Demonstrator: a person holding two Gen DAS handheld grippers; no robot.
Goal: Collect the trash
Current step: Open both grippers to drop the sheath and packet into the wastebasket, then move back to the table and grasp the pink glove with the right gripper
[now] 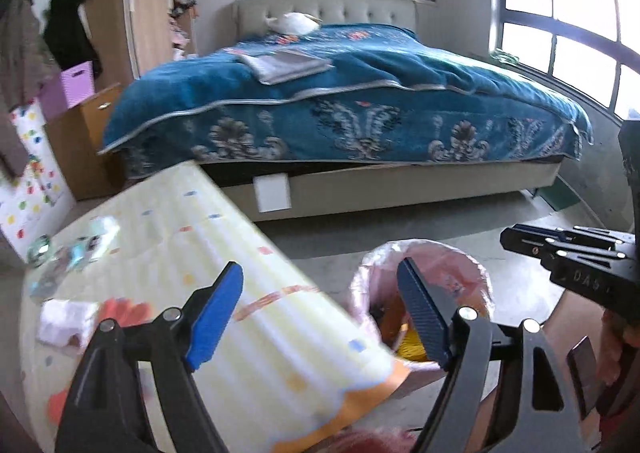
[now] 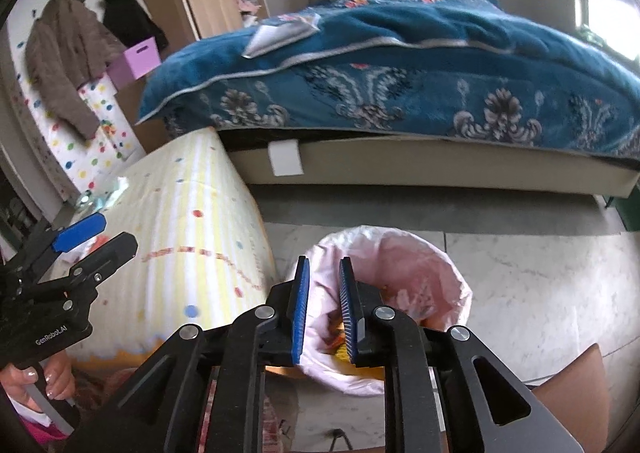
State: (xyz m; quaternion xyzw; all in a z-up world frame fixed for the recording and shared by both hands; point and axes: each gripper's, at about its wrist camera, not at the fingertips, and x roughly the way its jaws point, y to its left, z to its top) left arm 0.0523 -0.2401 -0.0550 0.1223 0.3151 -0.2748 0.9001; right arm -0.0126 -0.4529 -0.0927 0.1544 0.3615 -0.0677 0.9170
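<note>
A bin lined with a pink bag point(image 1: 460, 273) point(image 2: 420, 265) stands on the floor beside the table and holds yellow and orange trash point(image 1: 410, 343). My left gripper point(image 1: 320, 273) is open wide and empty, spanning the table's corner and the bin's rim. My right gripper point(image 2: 325, 267) hovers over the bin's near rim, its blue pads a narrow gap apart with nothing between them. On the table with the yellow striped cloth point(image 1: 224, 237) point(image 2: 188, 221) lie a white wrapper point(image 1: 64, 321), a red scrap point(image 1: 126, 311) and shiny packets point(image 1: 80, 249) point(image 2: 100, 193).
A bed with a blue blanket point(image 1: 340, 109) point(image 2: 400, 73) fills the far side. A wardrobe point(image 1: 132, 1), hanging coats point(image 2: 68, 61) and a pink box point(image 2: 138, 57) stand at the left. A brown chair point(image 2: 568, 385) sits at the near right. A hand point(image 2: 40, 377) grips the left tool.
</note>
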